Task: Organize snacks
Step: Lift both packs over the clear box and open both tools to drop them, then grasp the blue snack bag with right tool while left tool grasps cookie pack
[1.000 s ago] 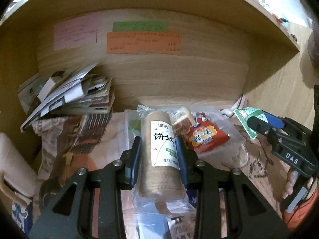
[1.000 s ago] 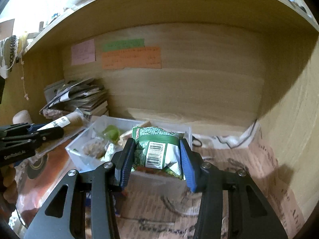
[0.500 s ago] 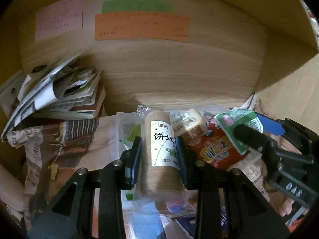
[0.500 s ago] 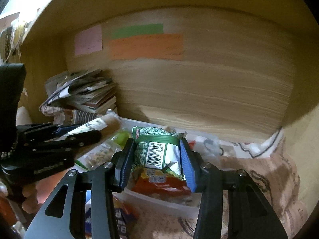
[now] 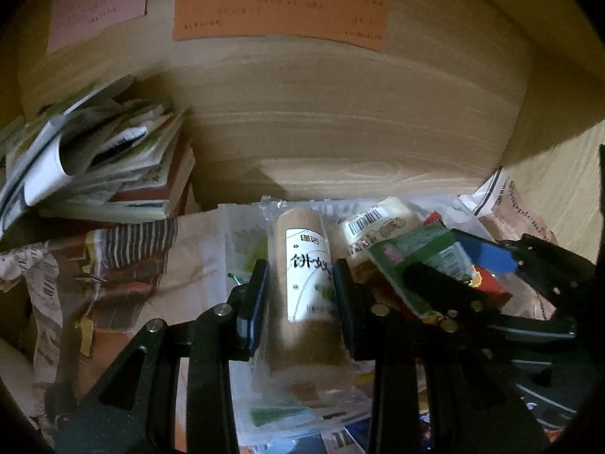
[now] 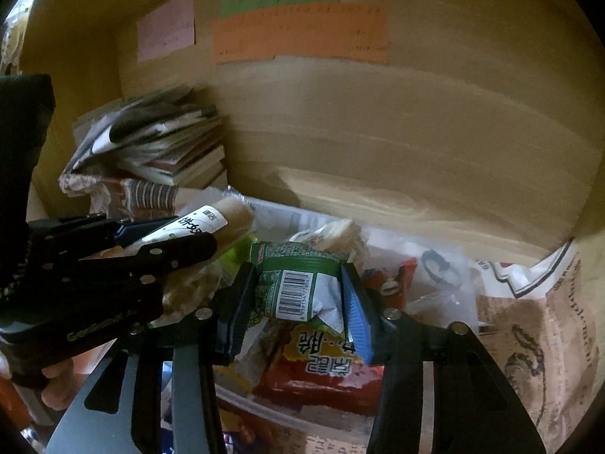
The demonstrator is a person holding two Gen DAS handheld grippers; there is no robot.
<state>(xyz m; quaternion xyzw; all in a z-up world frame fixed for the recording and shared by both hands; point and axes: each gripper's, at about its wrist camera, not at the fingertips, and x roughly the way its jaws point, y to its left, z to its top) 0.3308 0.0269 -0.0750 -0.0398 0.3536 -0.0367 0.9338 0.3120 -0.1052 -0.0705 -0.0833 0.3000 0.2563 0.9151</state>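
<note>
Reaching side by side over the clear plastic bin point(image 6: 295, 414), the left hand-held gripper point(image 5: 300, 295) grasps a tan cylindrical biscuit roll in clear wrap point(image 5: 306, 283), and the right hand-held gripper point(image 6: 298, 302) grasps a green foil snack packet point(image 6: 298, 287).

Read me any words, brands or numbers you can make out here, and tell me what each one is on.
"饼" plus a second, blurred character: white label of the biscuit roll in the left gripper.
Barcode, digits too small: green snack packet in the right gripper.
Yellow characters, upside down, not legible: red snack bag.
Raised lettering, blurred: left gripper's body.
Handwriting, too small: orange note, pink note.
</note>
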